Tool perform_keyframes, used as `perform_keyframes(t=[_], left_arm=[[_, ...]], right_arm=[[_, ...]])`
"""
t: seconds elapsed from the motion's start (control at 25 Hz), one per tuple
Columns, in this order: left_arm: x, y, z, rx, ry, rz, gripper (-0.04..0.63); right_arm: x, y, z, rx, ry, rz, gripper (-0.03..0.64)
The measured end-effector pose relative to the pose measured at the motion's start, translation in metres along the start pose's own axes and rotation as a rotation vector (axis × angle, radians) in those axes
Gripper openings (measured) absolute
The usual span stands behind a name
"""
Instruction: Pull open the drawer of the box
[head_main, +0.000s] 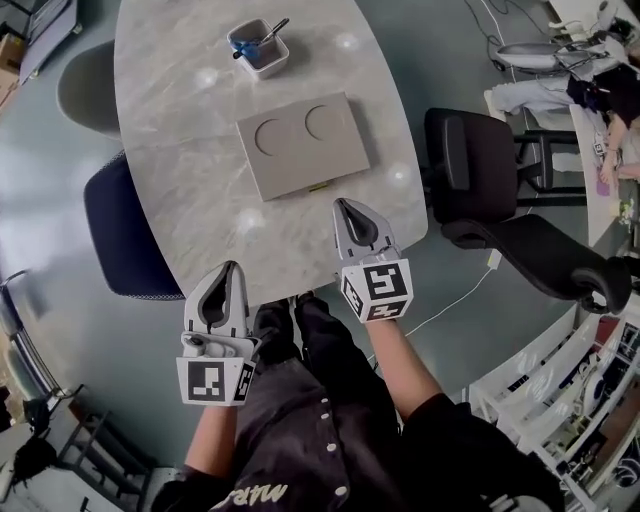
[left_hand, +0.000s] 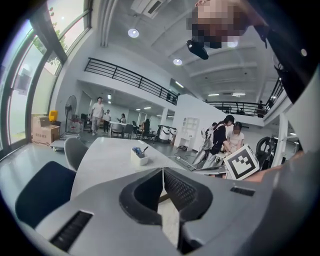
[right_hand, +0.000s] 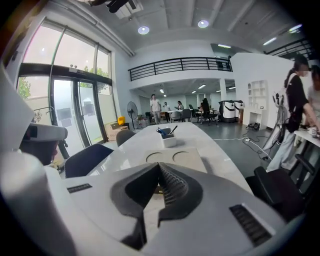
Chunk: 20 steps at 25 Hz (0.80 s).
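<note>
I'm looking down on a pale, marble-patterned oval table (head_main: 180, 120). Near its far end stands a small white square holder (head_main: 262, 52) with blue pens in it (one dark handle leans out over the rim). A navy chair (head_main: 120, 235) sits against the table's left edge, with a grey chair (head_main: 88, 88) further along that side. A black office chair (head_main: 480, 165) stands just off the right edge, and a white cable (head_main: 455, 295) trails across the grey floor below it. In the left gripper view I can make out a standing fan (left_hand: 71, 107), stacked cardboard boxes (left_hand: 45, 131) by the window, a person walking (left_hand: 97, 114) and a railed mezzanine (left_hand: 130, 77) overhead.
</note>
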<state>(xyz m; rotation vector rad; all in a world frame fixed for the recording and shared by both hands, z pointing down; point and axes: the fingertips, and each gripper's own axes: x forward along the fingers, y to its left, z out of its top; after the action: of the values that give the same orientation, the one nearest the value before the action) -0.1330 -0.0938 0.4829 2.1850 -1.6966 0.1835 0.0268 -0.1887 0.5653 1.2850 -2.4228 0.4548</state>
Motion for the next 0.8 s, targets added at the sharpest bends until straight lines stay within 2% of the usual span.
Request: perform_keyframes(t=[0.28, 0.52, 0.68, 0.8], left_arm=[[0.021, 0.013, -0.047, -0.041, 0.073, 0.009, 0.018], [0.026, 0.025, -0.071, -0.058, 0.116, 0.026, 0.018], [0.032, 0.03, -0.075, -0.063, 0.115, 0.036, 0.018], [0.033, 0.029, -0.075, -0.073, 0.116, 0.039, 0.018]], right_arm=[[0.038, -0.001, -0.058, -0.017, 0.125, -0.006, -0.002], [0.063, -0.003, -0.086, -0.012, 0.198, -0.017, 0.008], [0.077, -0.009, -0.096, -0.031, 0.244, -0.051, 0.17], [0.083, -0.011, -0.107, -0.047, 0.297, -0.068, 0.212]])
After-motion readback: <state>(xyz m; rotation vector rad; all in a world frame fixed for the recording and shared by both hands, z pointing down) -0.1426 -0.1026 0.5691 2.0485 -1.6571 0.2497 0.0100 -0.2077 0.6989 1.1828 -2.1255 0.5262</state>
